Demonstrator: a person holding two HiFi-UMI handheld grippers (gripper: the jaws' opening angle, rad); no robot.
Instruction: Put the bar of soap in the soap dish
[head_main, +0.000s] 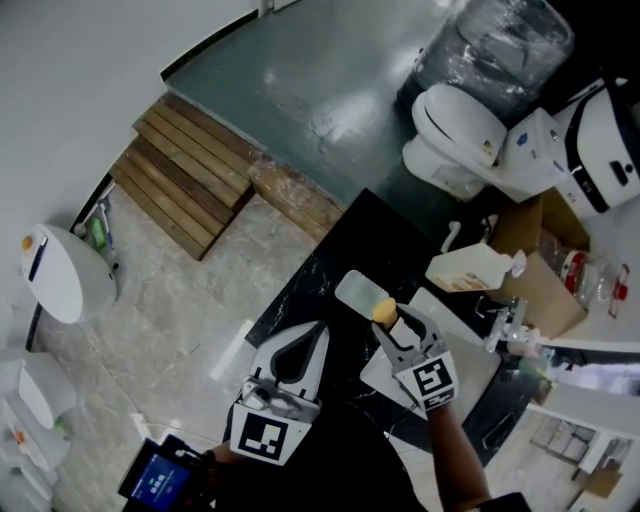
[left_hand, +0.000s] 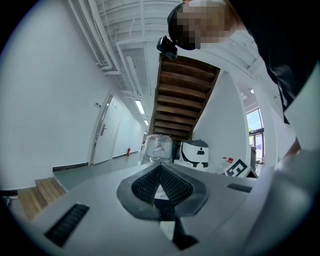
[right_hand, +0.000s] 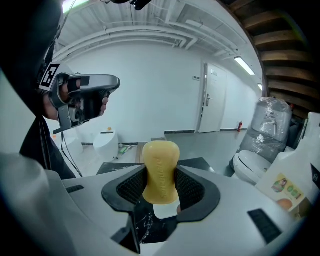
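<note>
Yellow, waisted bar of soap (right_hand: 160, 167) is sitting upright between the black ribbed pads (right_hand: 131, 188) of the right gripper (right_hand: 161, 186), whose jaws are pressing on its lower half from both sides. In the head view this soap (head_main: 384, 311) is hovering over a black, white-veined marble countertop (head_main: 322, 268). It is showing right at the edge of a pale translucent rounded soap dish (head_main: 358, 290), and I cannot tell whether the two are touching. The right gripper (head_main: 392, 322) is pointing toward that dish. The left gripper (head_main: 312, 336) is hanging just beside it over the same counter. In its own view the left gripper (left_hand: 161, 172) is showing jaws meeting at their tips with nothing between them. A white plastic pump bottle (head_main: 470, 270) is standing near the counter's far side.
</note>
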